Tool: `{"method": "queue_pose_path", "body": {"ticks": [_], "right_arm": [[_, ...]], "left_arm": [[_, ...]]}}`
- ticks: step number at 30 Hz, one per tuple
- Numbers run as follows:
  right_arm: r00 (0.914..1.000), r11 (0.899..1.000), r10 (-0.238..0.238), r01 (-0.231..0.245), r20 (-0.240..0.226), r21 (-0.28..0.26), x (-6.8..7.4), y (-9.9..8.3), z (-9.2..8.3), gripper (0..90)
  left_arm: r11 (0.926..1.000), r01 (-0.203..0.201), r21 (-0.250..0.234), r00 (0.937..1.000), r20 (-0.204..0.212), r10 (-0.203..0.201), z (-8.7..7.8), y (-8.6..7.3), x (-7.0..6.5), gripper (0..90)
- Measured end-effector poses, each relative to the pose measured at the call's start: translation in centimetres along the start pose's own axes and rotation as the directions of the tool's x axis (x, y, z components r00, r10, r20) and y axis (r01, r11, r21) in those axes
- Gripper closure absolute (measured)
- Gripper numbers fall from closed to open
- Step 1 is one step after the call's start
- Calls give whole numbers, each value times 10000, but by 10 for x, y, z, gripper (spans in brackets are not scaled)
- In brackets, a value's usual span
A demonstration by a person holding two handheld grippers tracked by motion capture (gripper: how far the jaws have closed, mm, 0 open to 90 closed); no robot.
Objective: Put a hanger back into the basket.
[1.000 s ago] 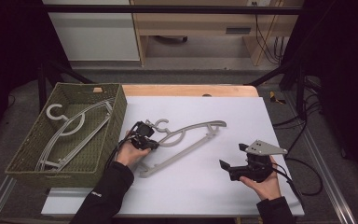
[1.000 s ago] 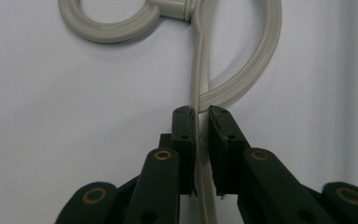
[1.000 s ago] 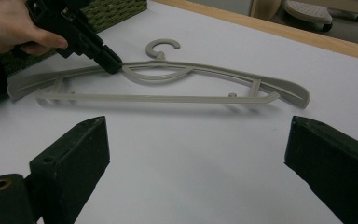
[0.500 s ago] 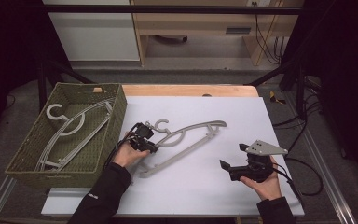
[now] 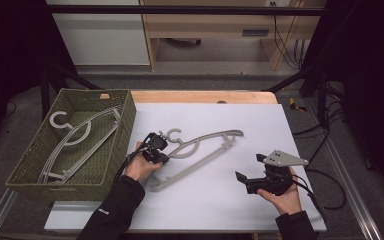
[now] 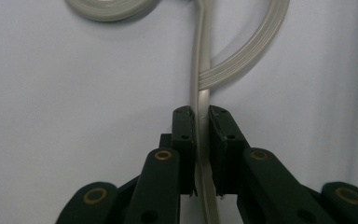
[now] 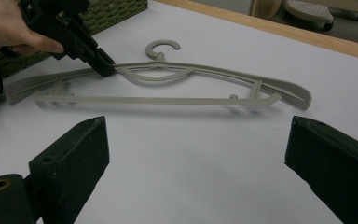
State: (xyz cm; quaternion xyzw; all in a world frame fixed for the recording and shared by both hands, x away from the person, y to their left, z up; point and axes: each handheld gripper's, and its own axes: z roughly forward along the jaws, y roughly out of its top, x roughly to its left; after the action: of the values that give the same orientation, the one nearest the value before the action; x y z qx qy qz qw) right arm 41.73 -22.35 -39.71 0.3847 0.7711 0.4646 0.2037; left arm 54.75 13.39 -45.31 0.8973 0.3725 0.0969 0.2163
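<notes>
A pale grey plastic clothes hanger [image 5: 195, 152] lies flat on the white table top [image 5: 220, 200], left of the middle, just beside the olive-green woven basket [image 5: 105, 170]. It has a small open hook, two ribbed shoulder arms joined by a curved brace under the neck, a straight lower bar, and small pegs near each end. A second grey hanger [image 5: 75, 142] of the same kind rests inside the basket.

The left gripper [image 6: 201, 135] has its two black jaws pressed on the hanger's shoulder arm just below the point where the curved brace meets it; the grey strip runs straight up between the pads. In the right gripper view the same black tool [image 7: 81, 39] is seen biting that arm close to the neck, with the person's hand [image 7: 9, 25] behind it.

The right gripper [image 7: 196, 163] hovers near the table's right part, well apart from the hanger, with its jaws spread wide and nothing between them.

Compared with one second ago, the hanger's place and angle look the same, the left gripper stays at the same spot on the arm, and the right gripper has not shifted.

The hanger's long axis runs diagonally in the high view, from lower left near the person's left hand [image 5: 140, 167] up to the right. Its hook [image 5: 173, 134] points toward the far edge of the table.
</notes>
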Motion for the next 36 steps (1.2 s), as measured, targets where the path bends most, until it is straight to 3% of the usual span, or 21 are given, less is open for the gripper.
{"method": "queue_pose_path", "body": {"ticks": [9,18,21,24,27,31,36], "right_arm": [[10000,10000,5,-5,26,-3,0,0,0,67],[10000,10000,9,-9,20,-20,0,0,-1,69],[10000,10000,58,-58,26,-13,0,0,-1,69],[10000,10000,38,-38,26,-32,0,0,-2,69],[10000,10000,79,-79,20,-9,1,0,-1,69],[10000,10000,11,-11,14,-27,0,0,-1,69],[10000,10000,22,-22,11,3,1,0,0,69]], "left_arm": [[9956,209,-909,9997,-138,-222,-6,-12,0,817],[9777,313,-2077,9995,142,-290,-34,-16,-6,827],[9738,181,-2267,9997,203,-139,-41,-17,-9,831],[9727,137,-2315,9997,216,-89,-43,-17,-12,833],[9771,286,-2107,9995,198,-250,-39,-17,-9,831],[9856,396,-1645,9990,-147,-426,-25,-17,-2,826],[9914,638,-1146,9978,-121,-657,-4,-18,6,819]]}}
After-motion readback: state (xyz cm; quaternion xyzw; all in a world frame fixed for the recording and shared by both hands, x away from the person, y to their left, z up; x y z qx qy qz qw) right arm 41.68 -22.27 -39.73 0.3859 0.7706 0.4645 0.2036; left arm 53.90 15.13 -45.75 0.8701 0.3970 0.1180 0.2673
